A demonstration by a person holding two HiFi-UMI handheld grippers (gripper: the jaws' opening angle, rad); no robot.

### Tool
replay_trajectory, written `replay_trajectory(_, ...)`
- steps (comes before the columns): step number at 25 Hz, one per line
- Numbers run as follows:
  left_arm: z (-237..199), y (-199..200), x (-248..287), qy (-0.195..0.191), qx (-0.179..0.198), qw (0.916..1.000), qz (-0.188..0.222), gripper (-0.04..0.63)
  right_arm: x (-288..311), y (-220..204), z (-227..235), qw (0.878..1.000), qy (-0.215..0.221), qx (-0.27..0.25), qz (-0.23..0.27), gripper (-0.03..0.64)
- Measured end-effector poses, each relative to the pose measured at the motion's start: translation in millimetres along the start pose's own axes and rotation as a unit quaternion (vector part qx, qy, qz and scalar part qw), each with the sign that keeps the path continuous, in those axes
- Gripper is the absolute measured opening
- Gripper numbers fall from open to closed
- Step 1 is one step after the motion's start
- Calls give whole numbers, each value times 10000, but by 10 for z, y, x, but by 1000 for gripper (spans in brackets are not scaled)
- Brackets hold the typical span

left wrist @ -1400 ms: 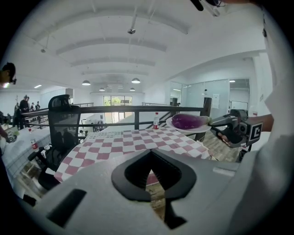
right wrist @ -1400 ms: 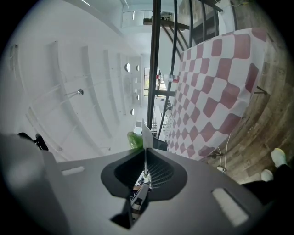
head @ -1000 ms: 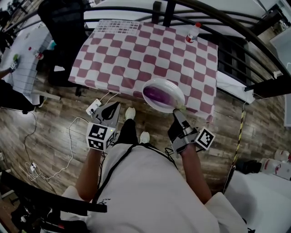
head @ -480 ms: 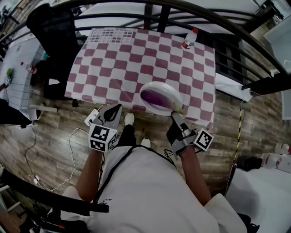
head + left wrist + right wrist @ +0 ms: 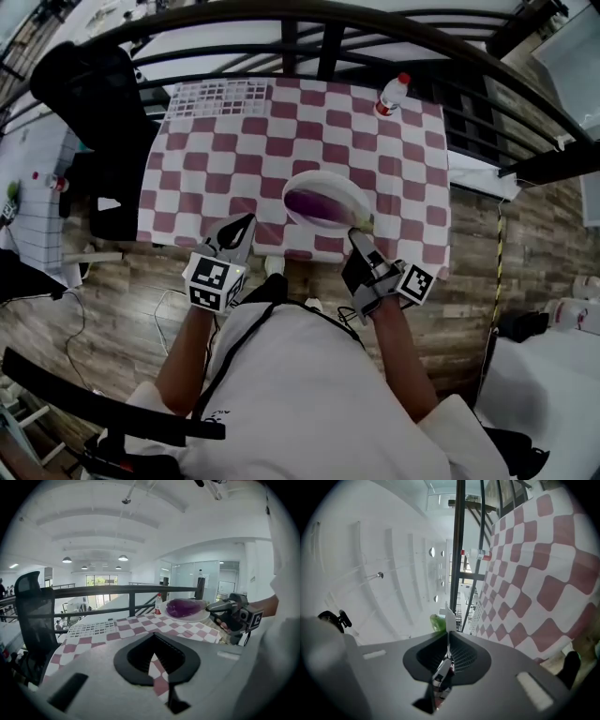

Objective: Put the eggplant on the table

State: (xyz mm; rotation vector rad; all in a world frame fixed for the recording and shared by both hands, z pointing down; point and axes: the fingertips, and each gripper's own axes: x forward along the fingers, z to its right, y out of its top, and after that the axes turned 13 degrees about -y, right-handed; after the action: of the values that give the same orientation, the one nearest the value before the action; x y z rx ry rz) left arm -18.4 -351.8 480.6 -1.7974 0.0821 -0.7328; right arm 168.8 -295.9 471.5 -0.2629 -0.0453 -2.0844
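A purple eggplant point(image 5: 319, 202) lies on a white plate point(image 5: 352, 190). The plate hangs over the near edge of the table point(image 5: 281, 122), which wears a red-and-white checked cloth. My right gripper point(image 5: 360, 234) is shut on the plate's near rim. In the right gripper view the thin plate edge point(image 5: 449, 618) stands between the jaws, with the eggplant's green stem point(image 5: 437, 622) beside it. My left gripper point(image 5: 242, 228) is shut with nothing in it, just short of the table's near edge. From the left gripper view the eggplant point(image 5: 183, 607) and right gripper point(image 5: 232, 613) show at the right.
A plastic bottle with a red cap point(image 5: 392, 94) stands at the table's far right corner. A dark metal railing point(image 5: 309, 19) runs behind the table. A black chair point(image 5: 89, 84) stands at the table's left. Wood floor lies below, with a white surface point(image 5: 33, 178) at far left.
Both grippers and the plate with the eggplant have moved forward toward the table; the plate now sits farther over the checked cloth. Both grippers stay as they were.
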Motion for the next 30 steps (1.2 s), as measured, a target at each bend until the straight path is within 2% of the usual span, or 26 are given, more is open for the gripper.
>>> replay_trajectory(11, -767, 57, 208, -343, 42, 9993, -169, 2, 759, 205, 203, 9997, 60, -120, 204, 25)
replay_trajectory(15, -981, 58, 271, -453, 57, 9988, -188, 2, 973, 237, 326, 9995, -69, -183, 249, 25)
replay_trajectory(24, -1172, 30, 412, -530, 84, 9981, -290, 2, 1253, 366, 576, 9996, 22, -224, 184, 26)
replay_trajectory(30, -1173, -12, 489, -326, -109, 9991, -268, 2, 1392, 415, 674, 9993, -48, -350, -121, 25)
